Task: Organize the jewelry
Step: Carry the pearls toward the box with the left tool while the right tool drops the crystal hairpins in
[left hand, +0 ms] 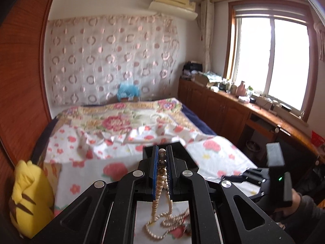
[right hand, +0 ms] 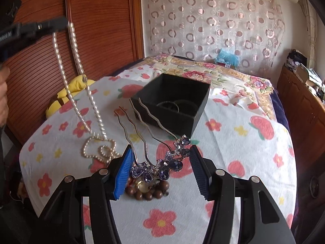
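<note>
My left gripper (left hand: 162, 156) is shut on a pearl necklace (left hand: 160, 183) and holds it up high; its strands hang down to the floral cloth (right hand: 233, 152), where the end still lies coiled (right hand: 99, 148). The left gripper also shows in the right wrist view (right hand: 59, 24). My right gripper (right hand: 160, 162) is open, low over the cloth, with its fingers on either side of a hair comb with purple stones (right hand: 162, 162). A brown wooden bead bracelet (right hand: 148, 189) lies under the comb. An open black box (right hand: 172, 101) with bangles inside stands just beyond.
A yellow plush toy (right hand: 71, 89) sits at the cloth's left edge beside a wooden wardrobe (right hand: 91, 30). A bed with a floral quilt (left hand: 121, 122) lies beyond. Wooden cabinets with clutter (left hand: 233, 101) run under the window at right.
</note>
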